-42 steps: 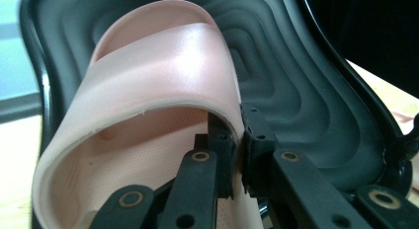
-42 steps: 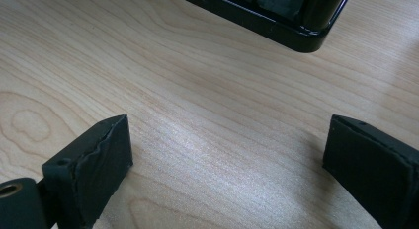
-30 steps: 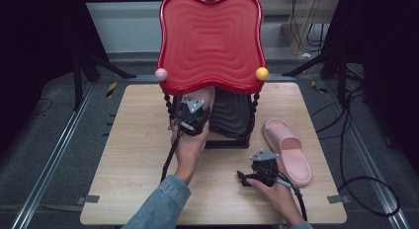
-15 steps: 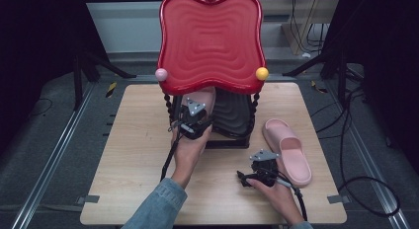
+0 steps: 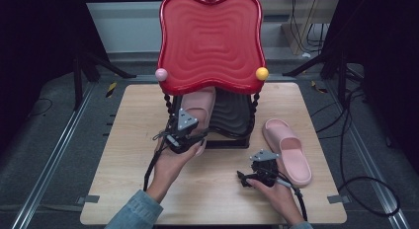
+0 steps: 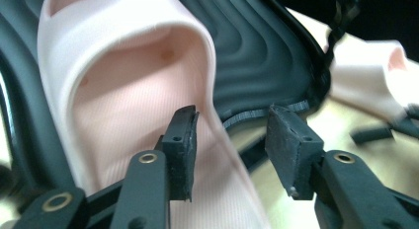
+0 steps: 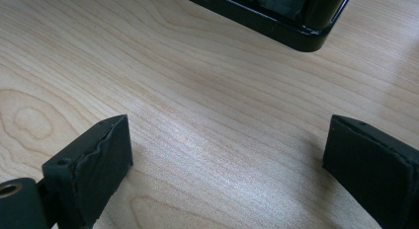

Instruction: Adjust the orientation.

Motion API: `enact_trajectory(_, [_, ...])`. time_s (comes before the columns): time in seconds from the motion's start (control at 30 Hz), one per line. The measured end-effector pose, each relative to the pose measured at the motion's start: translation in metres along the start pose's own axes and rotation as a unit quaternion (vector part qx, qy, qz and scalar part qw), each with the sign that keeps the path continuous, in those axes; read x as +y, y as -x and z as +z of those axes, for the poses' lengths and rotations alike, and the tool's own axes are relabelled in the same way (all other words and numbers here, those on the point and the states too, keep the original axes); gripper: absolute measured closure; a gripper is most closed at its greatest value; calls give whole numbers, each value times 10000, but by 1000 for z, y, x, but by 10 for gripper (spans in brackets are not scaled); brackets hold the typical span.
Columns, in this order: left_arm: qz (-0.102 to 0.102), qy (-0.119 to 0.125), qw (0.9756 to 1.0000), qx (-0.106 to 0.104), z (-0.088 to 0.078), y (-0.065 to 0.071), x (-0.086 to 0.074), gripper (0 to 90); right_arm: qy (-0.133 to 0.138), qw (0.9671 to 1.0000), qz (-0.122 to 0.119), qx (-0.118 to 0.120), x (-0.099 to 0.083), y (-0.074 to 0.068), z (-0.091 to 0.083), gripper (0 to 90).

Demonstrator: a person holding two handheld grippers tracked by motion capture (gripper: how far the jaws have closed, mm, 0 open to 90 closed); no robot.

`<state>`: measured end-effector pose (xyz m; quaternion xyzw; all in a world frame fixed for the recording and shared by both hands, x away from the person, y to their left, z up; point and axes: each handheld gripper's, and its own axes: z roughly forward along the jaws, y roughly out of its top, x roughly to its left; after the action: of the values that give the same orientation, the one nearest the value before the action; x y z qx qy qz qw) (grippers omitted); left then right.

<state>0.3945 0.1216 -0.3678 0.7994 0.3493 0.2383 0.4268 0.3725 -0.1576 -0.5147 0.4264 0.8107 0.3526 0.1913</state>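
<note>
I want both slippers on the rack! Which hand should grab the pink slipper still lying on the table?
Right, probably. The right hand-held gripper sits open on the wooden table beside that pink foam slipper. The left hand-held gripper, jaws just opening, is busy at the other pink slipper on the black ribbed rack.

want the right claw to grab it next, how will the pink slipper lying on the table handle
The pink slipper looks like thick moulded foam, so probably light and slightly squashy. It lies flat on its sole, unlikely to roll or tip. Its smooth, matte surface should hold between the right claw pads, I would guess.
</note>
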Motion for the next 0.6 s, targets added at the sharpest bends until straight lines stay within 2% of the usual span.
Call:
enact_trajectory(0.03, [0, 0, 10000, 0, 0, 0, 0, 589, 0, 10000, 0, 0, 0, 0, 0, 50])
enact_trajectory(0.07, [61, -99, 9996, -262, -6, 0, -3, 603, 0, 10000, 2, 1, 0, 0, 0, 50])
enact_trajectory(0.1, [61, -99, 9996, -262, -6, 0, -3, 623, 0, 10000, 2, 1, 0, 0, 0, 50])
enact_trajectory(0.13, [378, -305, 9981, -379, -14, 2, -6, 643, -5, 10000, 7, -4, 0, 0, 0, 50])
enact_trajectory(0.2, [578, -412, 9962, -497, -19, 4, -8, 698, -1, 10000, 7, -5, 0, 0, 0, 50])
enact_trajectory(0.23, [578, -412, 9962, -497, -19, 4, -8, 719, -1, 10000, 7, -5, 0, 0, 0, 50])
enact_trajectory(0.27, [813, -581, 9934, -563, -23, 6, -11, 758, -6, 10000, 17, -17, 0, 0, 0, 50])
enact_trajectory(0.3, [813, -581, 9934, -563, -23, 6, -11, 777, -7, 10000, 17, -19, 0, 0, 0, 50])
enact_trajectory(0.33, [902, -631, 9921, -601, -25, 7, -12, 802, -5, 10000, 15, -19, 0, 0, 0, 50])
enact_trajectory(0.4, [1056, -741, 9882, -830, -29, 10, -17, 837, -6, 10000, 15, -19, 0, 0, 0, 50])
enact_trajectory(0.47, [1278, -872, 9825, -1037, -32, 14, -20, 873, -5, 10000, 15, -18, 0, 0, 0, 50])
enact_trajectory(0.57, [1610, -1073, 9753, -1068, -34, 20, -27, 899, -5, 10000, 18, -20, 0, 0, 0, 50])
enact_trajectory(0.6, [1624, -1127, 9743, -1083, -35, 21, -30, 900, -3, 10000, 18, -22, 0, 0, 0, 50])
